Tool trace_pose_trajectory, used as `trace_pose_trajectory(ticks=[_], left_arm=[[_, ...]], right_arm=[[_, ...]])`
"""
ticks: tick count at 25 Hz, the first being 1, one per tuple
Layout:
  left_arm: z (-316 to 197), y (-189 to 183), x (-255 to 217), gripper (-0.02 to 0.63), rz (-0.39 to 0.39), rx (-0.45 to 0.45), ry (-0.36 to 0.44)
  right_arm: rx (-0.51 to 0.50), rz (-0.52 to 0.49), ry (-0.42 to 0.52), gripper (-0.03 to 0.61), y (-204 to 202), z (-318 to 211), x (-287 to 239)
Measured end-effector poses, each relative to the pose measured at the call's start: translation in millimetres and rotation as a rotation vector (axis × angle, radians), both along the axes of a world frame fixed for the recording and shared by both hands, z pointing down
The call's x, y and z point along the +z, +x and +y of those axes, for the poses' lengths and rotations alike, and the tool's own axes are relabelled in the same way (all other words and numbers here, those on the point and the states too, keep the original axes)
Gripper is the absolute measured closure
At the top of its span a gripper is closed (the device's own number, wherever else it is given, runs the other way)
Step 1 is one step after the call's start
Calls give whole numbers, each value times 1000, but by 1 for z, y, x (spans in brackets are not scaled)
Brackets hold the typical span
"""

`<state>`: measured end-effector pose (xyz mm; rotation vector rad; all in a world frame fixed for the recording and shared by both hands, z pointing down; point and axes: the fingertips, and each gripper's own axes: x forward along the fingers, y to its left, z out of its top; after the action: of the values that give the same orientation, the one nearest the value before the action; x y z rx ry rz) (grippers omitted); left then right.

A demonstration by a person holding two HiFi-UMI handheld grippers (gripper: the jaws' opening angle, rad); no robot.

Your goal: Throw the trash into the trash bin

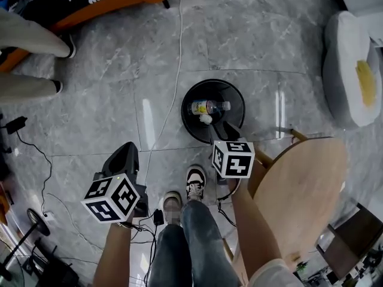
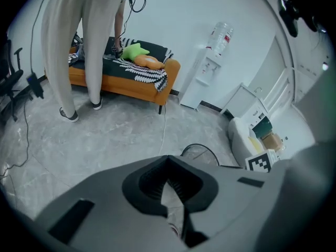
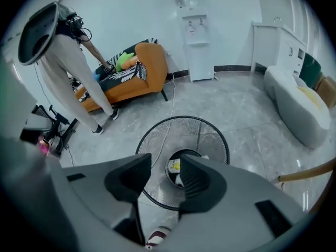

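A black mesh trash bin [image 1: 190, 116] stands on the grey floor just ahead of my feet. At its bottom lie a clear plastic bottle [image 1: 208, 107] with a yellow label and a white crumpled paper [image 1: 206, 119]. My right gripper [image 1: 230, 130] hangs over the bin's near rim, open, with nothing between its fingers. The right gripper view looks down into the bin [image 3: 210, 140] past that gripper [image 3: 164, 167], onto the bottle [image 3: 175, 166]. My left gripper [image 1: 125, 150] is lower left of the bin, over bare floor, shut with its tips meeting [image 2: 168, 159]. Nothing shows in it.
A round wooden table [image 1: 305, 190] stands close on my right. A white cushioned seat [image 1: 350, 70] is at the far right, an orange bench [image 1: 90, 2] at the top left, with another person's legs [image 1: 30, 40] beside it. A cable [image 1: 177, 70] runs across the floor to the bin.
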<state>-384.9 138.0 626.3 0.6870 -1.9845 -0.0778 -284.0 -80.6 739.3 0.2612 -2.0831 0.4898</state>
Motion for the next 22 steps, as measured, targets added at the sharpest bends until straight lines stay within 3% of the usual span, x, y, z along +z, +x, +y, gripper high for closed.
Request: trace_pose_trajectory(ticks=[13,22], left_arm=[[0,9,-17,621,-23,27,20],[7,38,-67,621,-18,26,85]], right_arm=[[3,-33,24,433,11,2,-25],[83,-122,41,453,28,2,-106]])
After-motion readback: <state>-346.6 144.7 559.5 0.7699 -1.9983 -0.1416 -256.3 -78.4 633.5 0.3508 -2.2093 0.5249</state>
